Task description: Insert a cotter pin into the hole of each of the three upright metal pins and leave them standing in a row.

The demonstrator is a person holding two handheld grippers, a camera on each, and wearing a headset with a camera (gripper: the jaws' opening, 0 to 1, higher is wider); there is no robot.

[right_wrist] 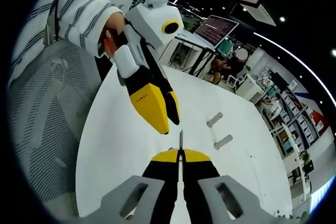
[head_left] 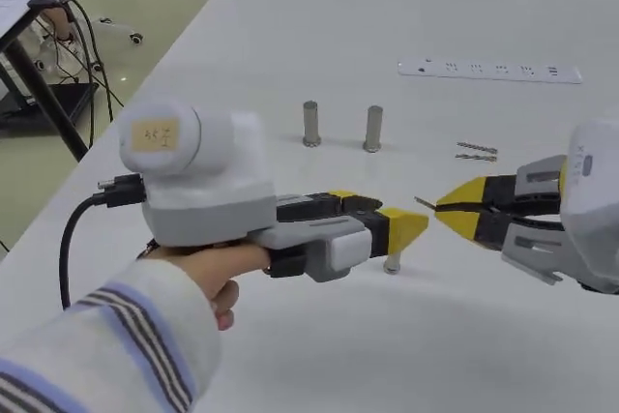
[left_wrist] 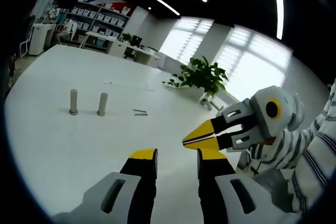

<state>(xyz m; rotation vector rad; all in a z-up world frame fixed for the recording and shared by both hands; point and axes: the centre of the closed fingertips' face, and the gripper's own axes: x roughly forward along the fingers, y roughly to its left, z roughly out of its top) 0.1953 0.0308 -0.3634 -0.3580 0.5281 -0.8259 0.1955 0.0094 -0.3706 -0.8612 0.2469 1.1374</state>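
Working at the white counter [head_left: 290, 7] | left gripper [left_wrist: 176, 157] jaws parted, gripping nothing | right gripper [right_wrist: 180, 157] jaws clenched on the cotter pin [right_wrist: 180, 141] | third metal pin [head_left: 392, 263] stands near the left jaws, two other metal pins [head_left: 311, 124] well behind | cotter pin: we judge it light, thin, bendable; pinch its back end.

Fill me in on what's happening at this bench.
A person works two handheld grippers over a white table. The right gripper is shut on a cotter pin and points it toward the open left gripper, which hovers over one metal pin. Two other metal pins stand behind and look bare. Two spare cotter pins lie nearby.
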